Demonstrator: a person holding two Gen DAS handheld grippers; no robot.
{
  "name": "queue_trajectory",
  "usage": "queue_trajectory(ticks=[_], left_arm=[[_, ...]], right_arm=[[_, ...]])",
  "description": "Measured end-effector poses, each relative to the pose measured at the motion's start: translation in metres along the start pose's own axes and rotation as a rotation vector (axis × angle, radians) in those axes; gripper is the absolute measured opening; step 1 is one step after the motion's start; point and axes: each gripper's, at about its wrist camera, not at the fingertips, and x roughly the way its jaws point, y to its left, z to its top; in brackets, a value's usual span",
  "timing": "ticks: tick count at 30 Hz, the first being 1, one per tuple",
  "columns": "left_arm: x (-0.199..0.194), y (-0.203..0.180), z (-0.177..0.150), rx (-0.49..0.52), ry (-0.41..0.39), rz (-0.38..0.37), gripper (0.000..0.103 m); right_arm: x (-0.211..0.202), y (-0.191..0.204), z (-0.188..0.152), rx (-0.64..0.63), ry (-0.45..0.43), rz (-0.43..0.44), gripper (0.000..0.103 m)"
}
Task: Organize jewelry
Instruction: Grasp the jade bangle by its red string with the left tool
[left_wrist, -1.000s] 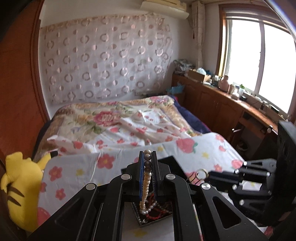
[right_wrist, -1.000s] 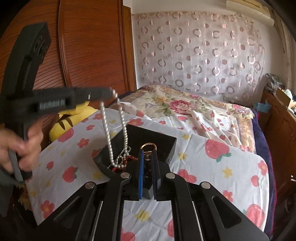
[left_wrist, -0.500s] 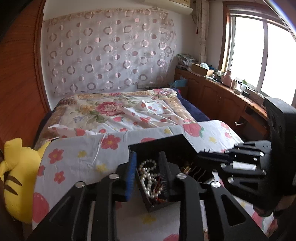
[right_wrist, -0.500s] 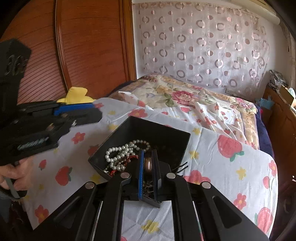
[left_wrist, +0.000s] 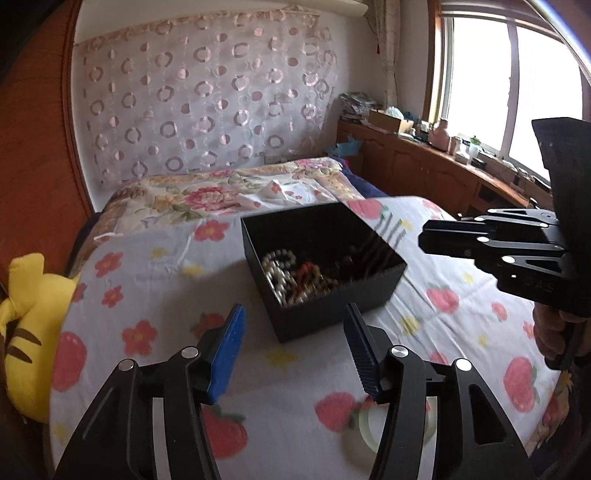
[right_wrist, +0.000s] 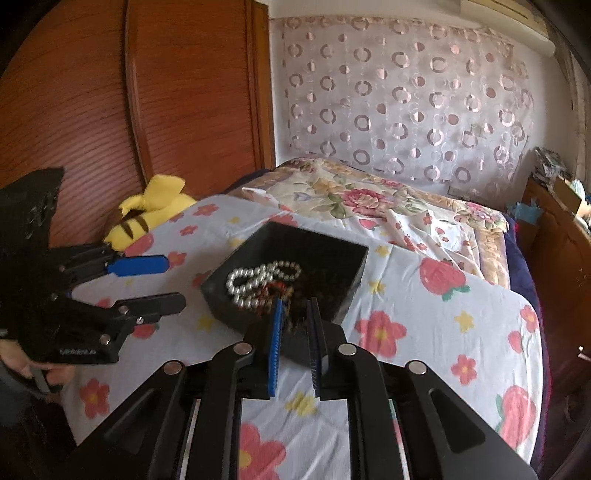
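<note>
A black open box (left_wrist: 369, 295) (right_wrist: 351, 291) sits on a floral cloth on the bed. It holds a pearl necklace (left_wrist: 275, 264) (right_wrist: 255, 277), red beads (left_wrist: 308, 269) and darker jewelry. My left gripper (left_wrist: 293, 325) is open and empty, just short of the box's near corner. My right gripper (right_wrist: 295, 314) is slightly open and empty, over the box's near edge. It shows from the side in the left wrist view (left_wrist: 428, 236). A pale green bangle (left_wrist: 360, 424) lies on the cloth under my left gripper's right finger.
The floral cloth (left_wrist: 147, 295) (right_wrist: 443, 332) covers a raised flat surface on the bed. A yellow plush toy (left_wrist: 26, 314) (right_wrist: 147, 214) lies at its left edge by the wooden wardrobe (right_wrist: 110, 110). A wooden counter (left_wrist: 443, 173) runs under the window on the right.
My left gripper let the pearl necklace fall into the box, opened wide and drew back. My right gripper released the gold ring into the box, opened slightly and pulled back.
</note>
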Motion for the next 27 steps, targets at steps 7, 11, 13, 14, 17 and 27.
queue_trajectory(ticks=[7, 11, 13, 14, 17, 27], left_arm=[[0.0, -0.015, -0.027, 0.025, 0.054, -0.049, 0.055], [0.002, -0.028, -0.041, 0.054, 0.092, -0.078, 0.055], [0.004, -0.034, -0.046, 0.061, 0.114, -0.096, 0.055], [0.005, -0.036, -0.049, 0.066, 0.122, -0.102, 0.054], [0.01, -0.044, -0.054, 0.089, 0.156, -0.121, 0.04], [0.02, -0.048, -0.06, 0.116, 0.195, -0.099, 0.007]], right_arm=[[-0.016, 0.008, -0.03, -0.01, 0.013, 0.014, 0.024], [-0.019, 0.007, -0.045, 0.007, 0.032, 0.001, 0.024], [-0.019, 0.006, -0.051, 0.02, 0.038, 0.001, 0.025], [-0.019, 0.006, -0.054, 0.022, 0.042, 0.001, 0.025], [-0.018, 0.008, -0.059, 0.017, 0.051, -0.006, 0.029], [-0.015, 0.022, -0.067, -0.011, 0.063, 0.0, 0.03]])
